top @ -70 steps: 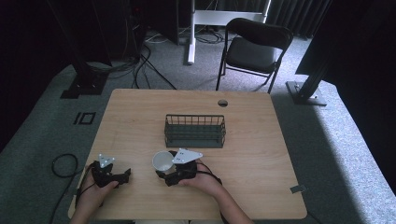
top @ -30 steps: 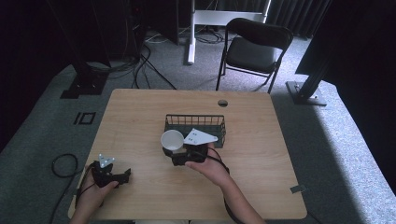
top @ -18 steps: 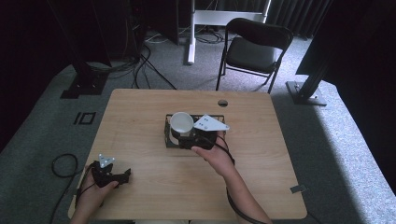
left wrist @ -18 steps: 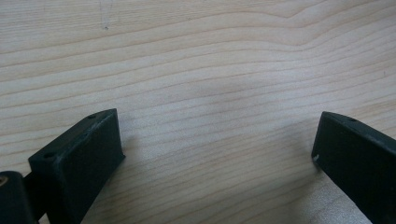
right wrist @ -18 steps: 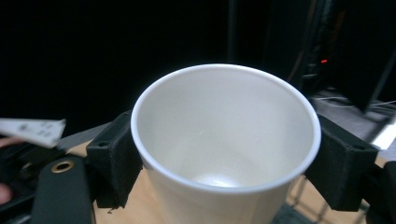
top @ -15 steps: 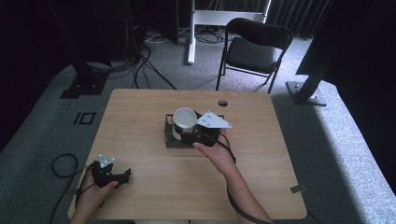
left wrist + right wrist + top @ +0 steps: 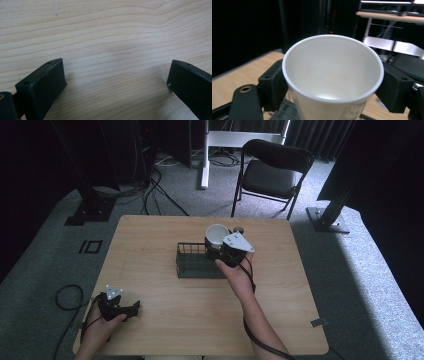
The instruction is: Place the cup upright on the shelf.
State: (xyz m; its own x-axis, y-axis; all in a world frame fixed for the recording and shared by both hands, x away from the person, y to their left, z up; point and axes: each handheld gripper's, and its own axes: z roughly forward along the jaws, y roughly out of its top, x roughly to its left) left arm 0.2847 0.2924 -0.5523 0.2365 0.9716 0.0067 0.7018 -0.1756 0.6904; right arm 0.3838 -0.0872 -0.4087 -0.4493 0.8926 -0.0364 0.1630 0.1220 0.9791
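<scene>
Now we log the right gripper (image 7: 216,246) clamped on a white paper cup (image 7: 216,234), one black jaw pressed to each side of its wall, as the right gripper view confirms (image 7: 333,75). The cup stands upright, mouth up, its long axis vertical, held above the right end of the wire basket (image 7: 192,262) near the table's centre. From the jaws, the basket floor lies straight down and slightly toward 9 o'clock; we judge the coming move to be a short descent into it. Whether the cup's base already clears the rim is probably not decidable from above. The left gripper (image 7: 131,310) rests at 7 o'clock on the table (image 7: 280,320), jaws spread wide, empty, well apart from the basket.
</scene>
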